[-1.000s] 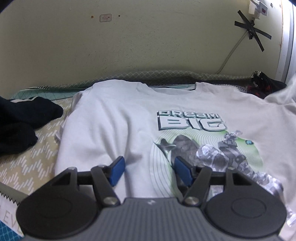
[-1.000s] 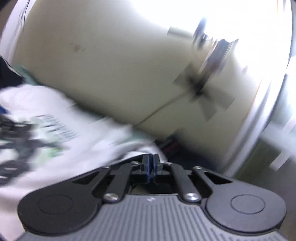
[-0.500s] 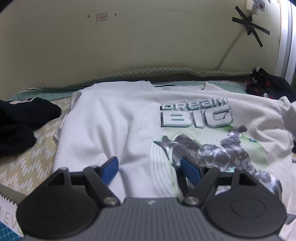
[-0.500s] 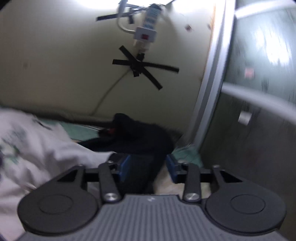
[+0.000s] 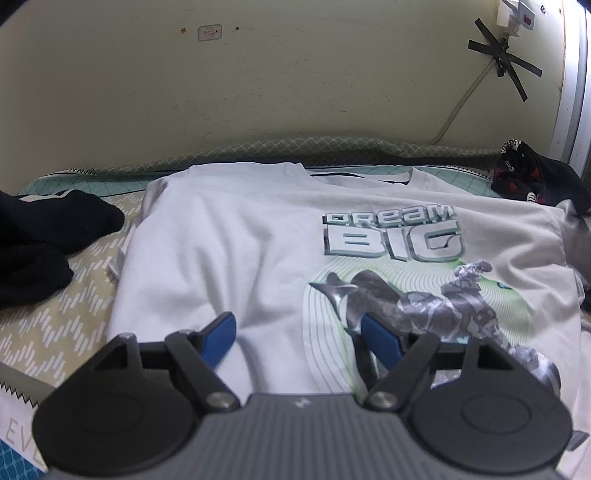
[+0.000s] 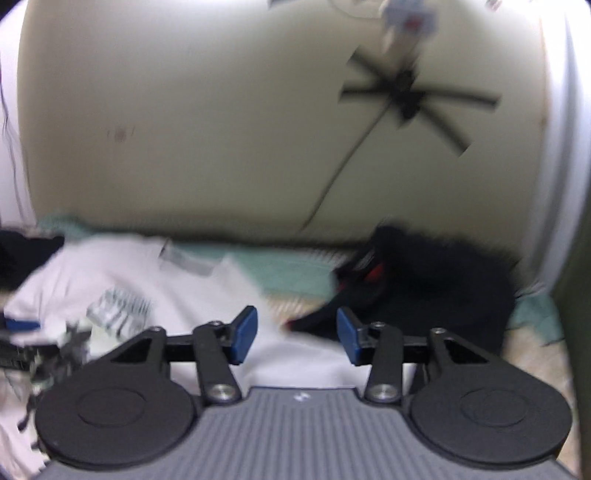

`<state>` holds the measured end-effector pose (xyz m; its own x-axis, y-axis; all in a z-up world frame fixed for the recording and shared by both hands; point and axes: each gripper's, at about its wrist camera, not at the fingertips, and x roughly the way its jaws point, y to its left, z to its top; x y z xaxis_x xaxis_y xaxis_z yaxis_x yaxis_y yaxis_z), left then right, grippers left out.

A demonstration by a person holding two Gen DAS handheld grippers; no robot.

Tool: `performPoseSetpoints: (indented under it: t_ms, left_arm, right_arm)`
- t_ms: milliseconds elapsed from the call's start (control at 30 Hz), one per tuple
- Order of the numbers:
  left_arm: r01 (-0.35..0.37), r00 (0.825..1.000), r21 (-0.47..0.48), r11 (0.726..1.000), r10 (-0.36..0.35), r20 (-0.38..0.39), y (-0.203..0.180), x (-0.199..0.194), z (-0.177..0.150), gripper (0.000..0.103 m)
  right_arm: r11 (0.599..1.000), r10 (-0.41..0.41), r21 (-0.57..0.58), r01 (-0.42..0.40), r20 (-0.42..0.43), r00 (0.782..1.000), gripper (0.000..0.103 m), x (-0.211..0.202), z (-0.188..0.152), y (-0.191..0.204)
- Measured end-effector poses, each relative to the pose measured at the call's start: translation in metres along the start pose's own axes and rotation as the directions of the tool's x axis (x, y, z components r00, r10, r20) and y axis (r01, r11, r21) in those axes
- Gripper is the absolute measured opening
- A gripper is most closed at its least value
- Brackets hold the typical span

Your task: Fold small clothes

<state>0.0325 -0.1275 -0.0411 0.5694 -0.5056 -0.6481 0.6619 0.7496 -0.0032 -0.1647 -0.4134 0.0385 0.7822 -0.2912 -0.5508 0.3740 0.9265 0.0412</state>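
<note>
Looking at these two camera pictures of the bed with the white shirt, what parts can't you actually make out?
- Left wrist view: the white T-shirt's near hem is hidden behind the left gripper.
- Left wrist view: the black garment is cut off by the left edge.
- Left wrist view: the small wall label is too small to read.
- Right wrist view: motion blur smears the shirt print and the dark clothes pile; the right gripper hides what lies below.

Bed against yellowish wall, dim indoor light.
Cream wall (image 5: 295,92) with small sticker (image 5: 209,32), black tape cross (image 5: 504,70) fixing a cable (image 5: 458,110), white power strip (image 5: 517,14) top right; pale frame (image 5: 572,92) at right; patterned bedsheet (image 5: 55,317) below.
</note>
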Motion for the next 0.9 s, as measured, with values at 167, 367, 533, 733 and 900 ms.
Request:
performPoseSetpoints:
  t_ms: [167,367,533,733,900]
  left_arm:
    - [0.017,1.0,-0.003,1.0,-0.017,-0.002,0.001,0.0,0.0,0.083]
    - [0.028,1.0,-0.013,1.0,-0.028,0.001,0.003,-0.001,0.001,0.084]
    - [0.033,0.999,-0.024,0.999,-0.033,0.003,0.004,-0.001,0.001,0.084]
    - [0.046,0.999,-0.035,0.998,-0.046,0.004,0.006,-0.001,0.001,0.086]
    - [0.032,0.999,-0.015,0.999,-0.032,-0.004,0.004,0.002,0.001,0.087]
  right_arm:
    - [0.98,0.061,-0.177,-0.093,-0.178,0.982,0.045,0.025,-0.045,0.038]
    - [0.982,0.127,-0.131,-0.135,-0.067,0.99,0.045,0.014,0.007,0.022]
    - [0.991,0.113,-0.046,-0.123,-0.182,0.977,0.041,0.07,0.027,0.013]
    - [0.991,-0.005,-0.136,-0.017,-0.163,0.987,0.0,0.083,0.023,0.026]
    - [0.938,-0.214,-0.297,0.179,-0.086,0.973,0.0,0.115,0.029,0.036]
